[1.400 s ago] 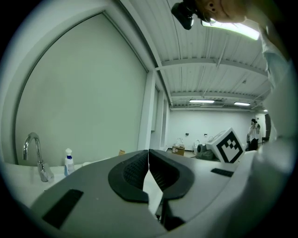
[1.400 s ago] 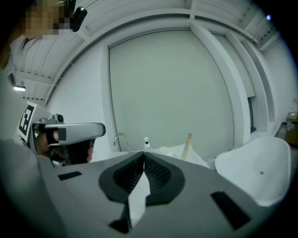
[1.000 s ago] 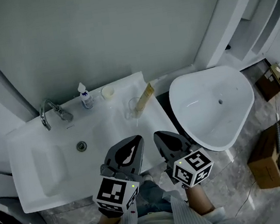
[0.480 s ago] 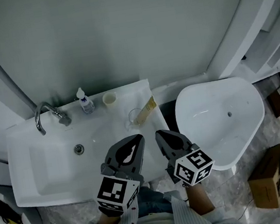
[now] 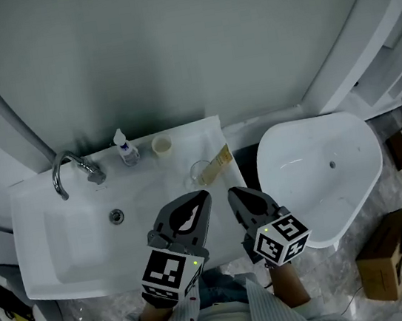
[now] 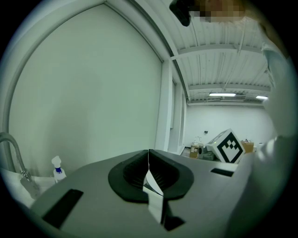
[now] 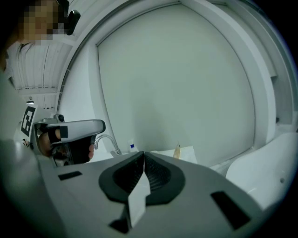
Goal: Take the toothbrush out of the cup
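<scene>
Judged as barely begun: no grasp, no contact. Spotted toothbrush [image 5: 221,158] seated in clear cup [image 5: 200,172] on the white counter [image 5: 186,137], leaning out over the rim toward 1 o'clock; not lifted at all. Logged cup near the counter's right edge, at roughly 4 o'clock from small round pot [image 5: 161,145] and spray bottle [image 5: 126,148], well apart from faucet [image 5: 68,172] off at 9 o'clock.

Holding left tongs [image 5: 202,195] and right tongs [image 5: 232,192] side by side over the counter's front edge, pointed at 12 o'clock, short of the cup. Cup at about 12 o'clock from the left pair, 11 o'clock from the right. Reading both as fully closed, pads meeting in a thin line, nothing between them in either gripper view.

Left to do, all of it: reach in, open one pair, close on the handle sticking out, draw it up and clear of the rim. Probably right tongs, being on the leaning side; only a guess.
</scene>
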The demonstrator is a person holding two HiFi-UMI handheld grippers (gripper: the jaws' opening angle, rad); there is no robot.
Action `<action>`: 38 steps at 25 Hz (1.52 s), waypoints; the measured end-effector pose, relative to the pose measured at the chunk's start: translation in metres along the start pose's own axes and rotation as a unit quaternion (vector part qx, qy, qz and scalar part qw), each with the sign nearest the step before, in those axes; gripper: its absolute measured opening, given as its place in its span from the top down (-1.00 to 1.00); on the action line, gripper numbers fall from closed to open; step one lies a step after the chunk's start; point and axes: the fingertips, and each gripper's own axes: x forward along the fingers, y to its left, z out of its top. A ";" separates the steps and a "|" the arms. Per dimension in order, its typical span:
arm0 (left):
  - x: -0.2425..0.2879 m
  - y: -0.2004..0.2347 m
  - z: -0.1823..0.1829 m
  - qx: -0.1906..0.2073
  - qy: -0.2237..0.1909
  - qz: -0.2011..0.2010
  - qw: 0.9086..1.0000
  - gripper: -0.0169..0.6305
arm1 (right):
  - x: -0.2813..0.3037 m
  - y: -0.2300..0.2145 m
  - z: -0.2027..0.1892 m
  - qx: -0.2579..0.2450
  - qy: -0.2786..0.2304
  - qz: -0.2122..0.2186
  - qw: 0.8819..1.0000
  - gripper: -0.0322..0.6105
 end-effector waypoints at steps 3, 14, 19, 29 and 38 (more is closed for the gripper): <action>0.005 0.008 0.002 0.002 0.002 -0.004 1.000 0.90 | 0.008 -0.005 0.001 0.005 0.002 -0.005 1.000 0.86; 0.017 0.025 -0.012 -0.008 0.011 -0.017 1.000 0.90 | 0.026 -0.016 -0.002 0.013 0.006 -0.024 1.000 0.86; 0.021 0.031 -0.021 -0.015 0.017 -0.024 0.999 0.90 | 0.034 -0.026 -0.009 0.020 0.011 -0.038 0.999 0.86; 0.030 0.051 -0.042 -0.018 0.035 -0.035 0.999 0.90 | 0.055 -0.041 -0.028 0.035 0.028 -0.066 0.997 0.79; 0.041 0.066 -0.060 -0.032 0.051 -0.050 0.997 0.90 | 0.067 -0.057 -0.042 0.050 0.051 -0.089 0.993 0.65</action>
